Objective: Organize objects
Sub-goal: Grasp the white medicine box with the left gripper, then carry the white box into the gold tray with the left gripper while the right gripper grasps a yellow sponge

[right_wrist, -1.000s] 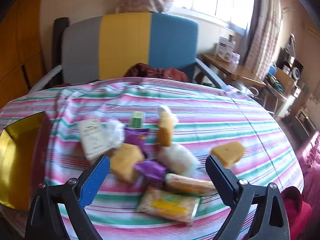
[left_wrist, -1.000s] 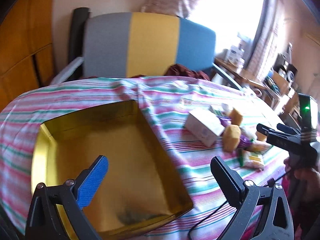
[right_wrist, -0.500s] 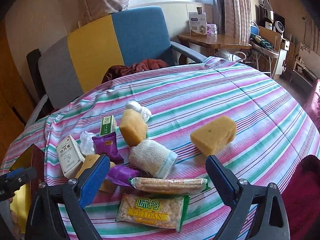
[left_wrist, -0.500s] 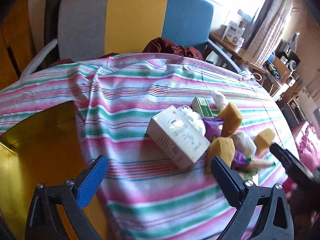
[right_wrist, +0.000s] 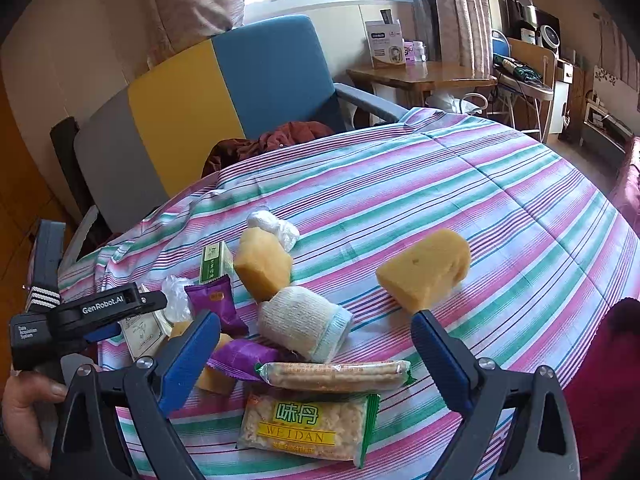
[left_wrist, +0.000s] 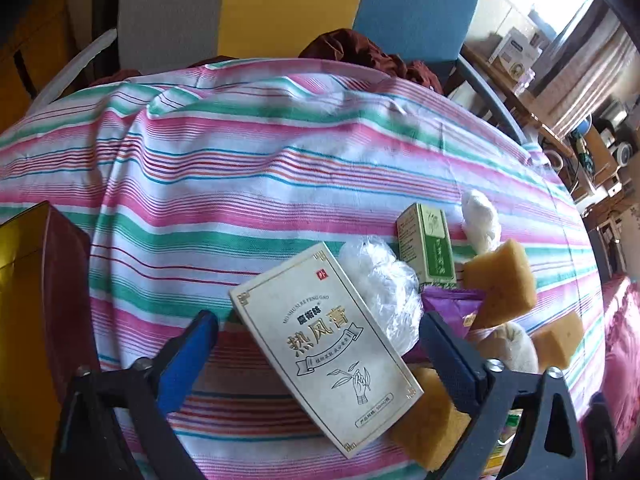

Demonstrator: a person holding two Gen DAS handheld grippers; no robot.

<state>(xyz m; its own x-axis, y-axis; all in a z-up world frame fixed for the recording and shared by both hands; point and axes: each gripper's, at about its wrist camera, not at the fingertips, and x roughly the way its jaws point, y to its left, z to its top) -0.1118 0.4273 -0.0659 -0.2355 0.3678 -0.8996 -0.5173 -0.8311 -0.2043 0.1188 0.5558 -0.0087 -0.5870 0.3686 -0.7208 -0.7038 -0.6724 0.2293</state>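
My left gripper (left_wrist: 316,344) is open, its jaws on either side of a white medicine box (left_wrist: 326,354) lying on the striped tablecloth (left_wrist: 280,184); it also shows in the right wrist view (right_wrist: 128,312). My right gripper (right_wrist: 316,340) is open and empty above a snack pile: a cracker sleeve (right_wrist: 334,374), a Weidan snack pack (right_wrist: 306,426), a white bandage roll (right_wrist: 304,322), purple packets (right_wrist: 216,300) and yellow sponges (right_wrist: 424,272). A small green box (left_wrist: 428,248) and a plastic wrap ball (left_wrist: 380,284) lie beside the white box.
A gold tin box (left_wrist: 24,320) sits at the table's left edge. A grey, yellow and blue armchair (right_wrist: 224,84) with a dark red cloth (right_wrist: 276,142) stands behind the table. A wooden side table (right_wrist: 420,72) is at the back right.
My left gripper moved right from over the gold tin to the white medicine box, which now lies between its open jaws. My right gripper shifted slightly closer to the snack pile.
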